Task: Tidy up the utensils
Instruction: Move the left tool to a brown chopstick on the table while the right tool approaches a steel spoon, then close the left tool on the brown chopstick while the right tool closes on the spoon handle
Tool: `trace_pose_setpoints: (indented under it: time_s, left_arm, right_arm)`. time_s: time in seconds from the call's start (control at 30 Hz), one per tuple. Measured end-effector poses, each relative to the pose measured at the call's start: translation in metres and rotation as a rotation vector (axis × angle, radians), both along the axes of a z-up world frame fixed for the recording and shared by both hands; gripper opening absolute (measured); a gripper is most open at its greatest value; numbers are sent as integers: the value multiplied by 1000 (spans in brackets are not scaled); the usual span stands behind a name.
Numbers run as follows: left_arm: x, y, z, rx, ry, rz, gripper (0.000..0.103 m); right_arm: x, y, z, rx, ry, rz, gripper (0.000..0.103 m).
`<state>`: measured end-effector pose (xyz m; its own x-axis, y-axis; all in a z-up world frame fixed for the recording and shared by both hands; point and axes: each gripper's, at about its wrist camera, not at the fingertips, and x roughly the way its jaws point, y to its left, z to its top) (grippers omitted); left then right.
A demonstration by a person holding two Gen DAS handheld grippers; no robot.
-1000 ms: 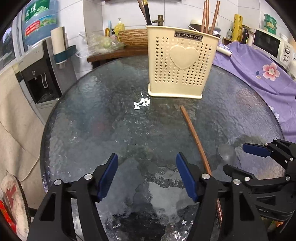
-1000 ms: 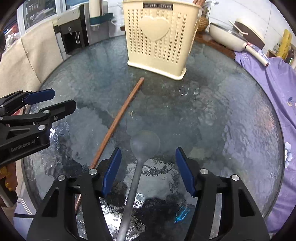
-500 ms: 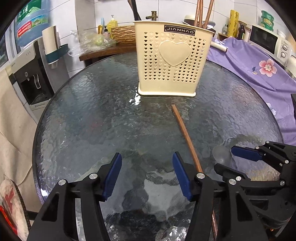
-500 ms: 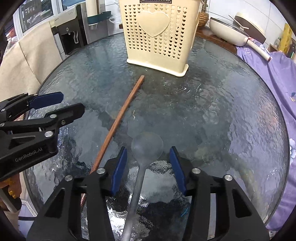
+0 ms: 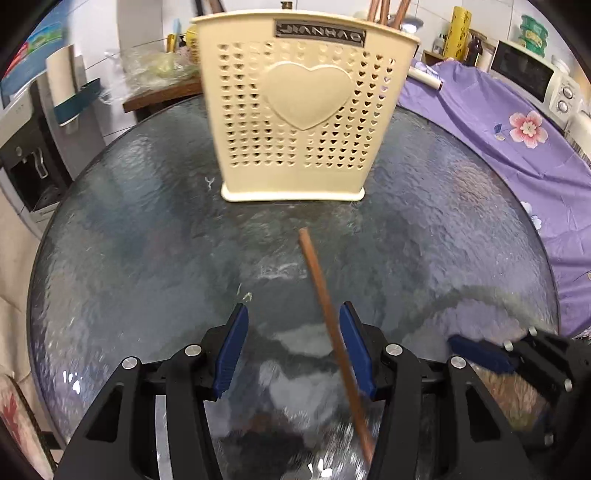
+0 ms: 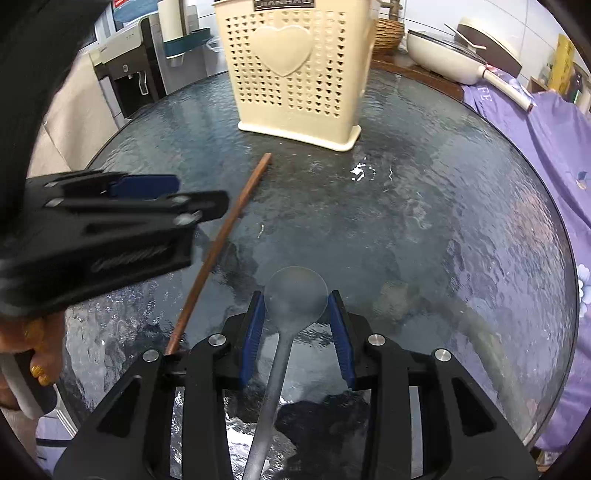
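A cream perforated utensil holder [image 5: 299,122] with a heart stands at the back of the round glass table [image 5: 129,240]; it also shows in the right wrist view [image 6: 295,70]. A brown chopstick [image 5: 328,321] lies on the glass and runs between the fingers of my open left gripper [image 5: 293,347], close to the right finger. In the right wrist view the chopstick [image 6: 221,236] lies left of a grey spoon [image 6: 291,306]. My right gripper [image 6: 295,332] straddles the spoon's bowl, its pads close against both sides, still slightly open.
A purple flowered cloth [image 5: 517,140] covers the surface to the right. A microwave [image 5: 532,74] stands behind it. A water dispenser [image 6: 125,74] stands at the left. A white pan [image 6: 454,55] sits behind the table. Several chopsticks [image 5: 384,11] stand in the holder.
My left gripper has moved right and forward so the chopstick now lies between its fingers. My right gripper has narrowed around the spoon's bowl.
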<state>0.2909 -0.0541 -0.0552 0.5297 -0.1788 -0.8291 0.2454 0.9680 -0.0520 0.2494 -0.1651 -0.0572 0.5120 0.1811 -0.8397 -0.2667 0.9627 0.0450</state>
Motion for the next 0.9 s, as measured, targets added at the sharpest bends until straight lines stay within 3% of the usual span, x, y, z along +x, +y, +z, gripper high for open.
trace_pose_setpoints:
  time_s: [0.33,0.67,0.9]
  left_arm:
    - [29,-23,-8,49,37,-1,38]
    - [35,-27,-7,83,14,28,9]
    - [31,-16,-8,31,18,44,7]
  right_arm:
    - [-3,-9,-1,3,-2,-12,36]
    - [-3,-8,-3,-25,-17,-20,36]
    - [-3,-8,-4,-13,-22,-26,36]
